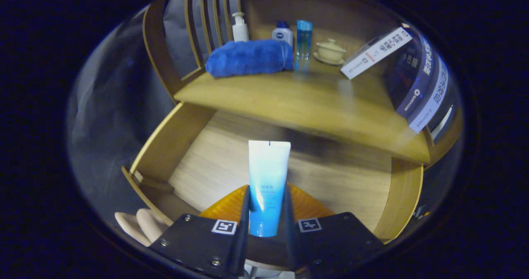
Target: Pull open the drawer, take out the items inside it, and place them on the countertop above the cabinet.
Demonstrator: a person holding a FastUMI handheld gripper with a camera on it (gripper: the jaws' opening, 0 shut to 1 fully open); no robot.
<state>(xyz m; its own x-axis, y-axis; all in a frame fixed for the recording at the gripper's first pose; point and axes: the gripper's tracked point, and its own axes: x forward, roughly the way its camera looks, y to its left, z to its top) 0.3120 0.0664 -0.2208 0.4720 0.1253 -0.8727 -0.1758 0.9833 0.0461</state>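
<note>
Our hand-held gripper [266, 213] is clenched on a blue-and-white squeeze tube [268, 184], both fingers pressing its lower sides, the tube standing upright between them with its flat crimped end pointing away from us; we hold it over the open drawer [165, 146], whose pale wooden floor lies beneath and beyond the tube; so we judge the pulling-open step done and the taking-out of this item under way, the tube seeming lifted off the drawer floor, though we cannot tell for certain whether it is clear of it.

An orange ribbed thing [225, 206] shows just behind the fingers, low in the drawer; we cannot tell what it is, and it may be a further item to fetch; the rest of the drawer floor that we see is bare.

Above the drawer runs the bench [289, 101]; on it, at the back, lie a rolled blue towel [248, 58], a pump bottle [239, 27], a small white bottle [283, 33], a clear blue bottle [304, 39] and a lidded cup on a saucer [330, 51]; boxes [417, 76] lean at the right end; the near strip of the bench lies free, and we judge that the place for the tube.

What is left, as we reckon: raising the tube to the bench, letting it go there, then going back for whatever remains.
</note>
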